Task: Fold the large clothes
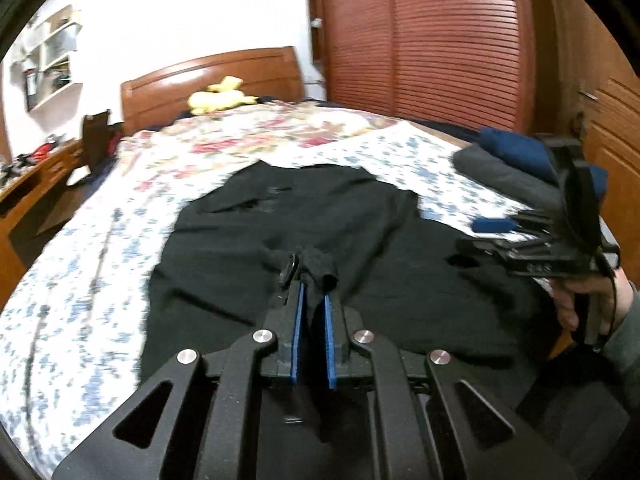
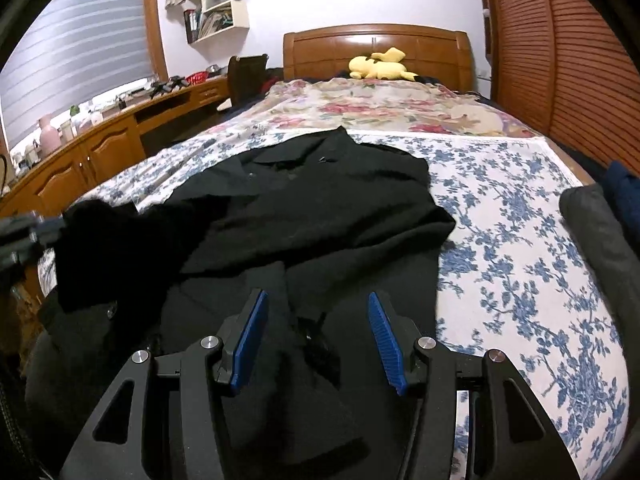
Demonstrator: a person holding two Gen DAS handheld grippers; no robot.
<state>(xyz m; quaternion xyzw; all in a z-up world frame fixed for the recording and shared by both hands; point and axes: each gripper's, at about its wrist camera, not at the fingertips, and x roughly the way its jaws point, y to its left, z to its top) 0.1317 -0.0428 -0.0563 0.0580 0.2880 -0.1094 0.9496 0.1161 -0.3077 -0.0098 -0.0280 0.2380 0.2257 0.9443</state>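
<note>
Fabric sits pinched in your left gripper (image 1: 314,292), blue pads pressed on a bunched fold of the large black collared garment (image 2: 320,200), likely lifted to carry across. The garment lies mid-bed on the blue-floral white bedspread (image 2: 520,240). Your right gripper (image 2: 316,304) hovers spread above its hem. Folded grey and navy clothes (image 1: 508,160) crowd two o'clock; open bedspread lies toward twelve.

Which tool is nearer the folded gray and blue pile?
Right. The right tool hovers just beside the pile; the left tool grips the black garment at mid-bed.
</note>
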